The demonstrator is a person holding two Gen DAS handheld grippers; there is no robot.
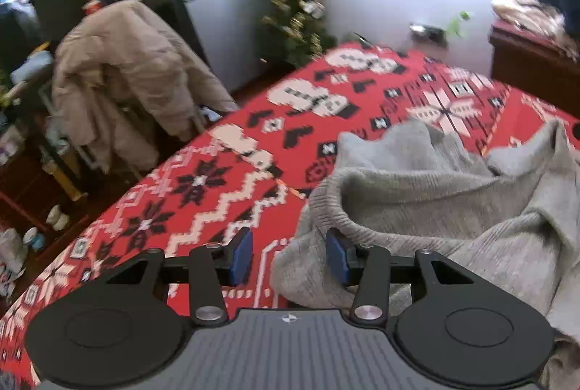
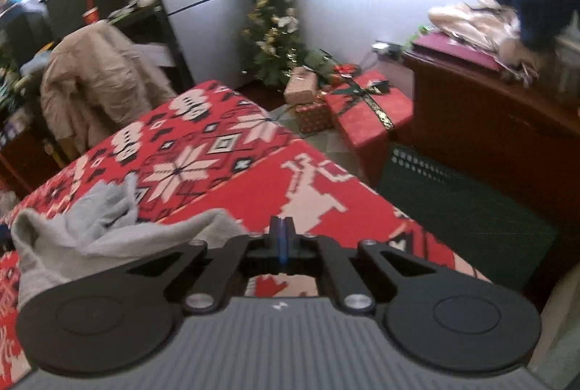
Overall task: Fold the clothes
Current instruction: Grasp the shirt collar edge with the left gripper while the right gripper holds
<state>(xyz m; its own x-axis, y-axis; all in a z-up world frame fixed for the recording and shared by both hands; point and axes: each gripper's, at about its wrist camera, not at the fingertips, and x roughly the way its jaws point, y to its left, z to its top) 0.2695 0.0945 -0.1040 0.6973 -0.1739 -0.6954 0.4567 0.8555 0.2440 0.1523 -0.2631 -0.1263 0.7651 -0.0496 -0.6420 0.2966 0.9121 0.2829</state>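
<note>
A crumpled grey knit sweater (image 1: 435,205) lies on the red patterned cloth (image 1: 224,179) that covers the table. In the left wrist view my left gripper (image 1: 290,255) stands open at the sweater's left edge. Its right blue pad (image 1: 337,259) is against the ribbed hem, its left pad (image 1: 242,255) is over bare cloth, and a fold of grey fabric lies in the gap below. In the right wrist view the sweater (image 2: 108,230) sits to the left. My right gripper (image 2: 281,237) is shut, pads together with nothing seen between them, over the red cloth (image 2: 290,179) beside the sweater.
A chair draped with a beige coat (image 1: 123,78) stands beyond the table's left edge. A fridge (image 2: 203,5), a small decorated tree (image 2: 272,38) and wrapped gift boxes (image 2: 366,107) are behind. A dark wooden cabinet (image 2: 489,114) with piled clothes and a green crate (image 2: 453,205) stand to the right.
</note>
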